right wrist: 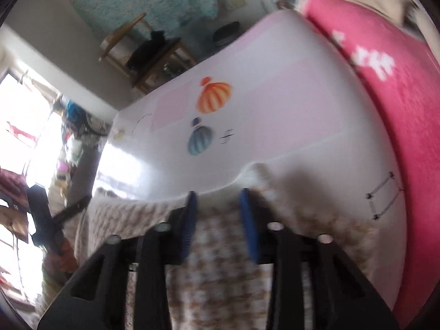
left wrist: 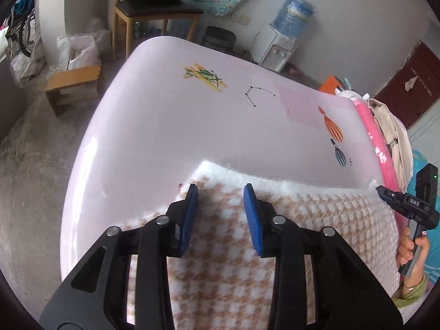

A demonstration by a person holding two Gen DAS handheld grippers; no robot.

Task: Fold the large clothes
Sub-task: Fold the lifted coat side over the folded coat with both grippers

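The left gripper (left wrist: 221,189) hangs over the near-left part of a houndstooth garment (left wrist: 236,247), its two blue ribbed pads (left wrist: 189,214) standing clearly apart with a strip of the tan-and-white weave showing between them; the pads do not press on the cloth, and nothing is clamped. The right gripper (right wrist: 218,198) is in much the same attitude over the garment's other end (right wrist: 220,261), its blue pads (right wrist: 246,214) parted with fabric visible in the gap, though that view is smeared by motion and whether the tips graze the cloth cannot be told. The garment lies flat along the near edge of a bed (left wrist: 170,126), its far border a band of white fuzzy fur (left wrist: 275,178) that runs almost straight across in the left wrist view. The woven part looks thick and nubbly, with small tan checks on white. The bed is covered in a smooth, pale pink sheet with a faint sheen, printed with striped hot-air balloons (right wrist: 213,97), a yellow aeroplane (left wrist: 205,77) and a dotted constellation (left wrist: 258,95). A bright pink fleecy blanket (right wrist: 398,104) with white markings lies rolled along the bed's right side. In the left wrist view a hand (left wrist: 411,244) grips the black handle of the right gripper at the garment's far right.
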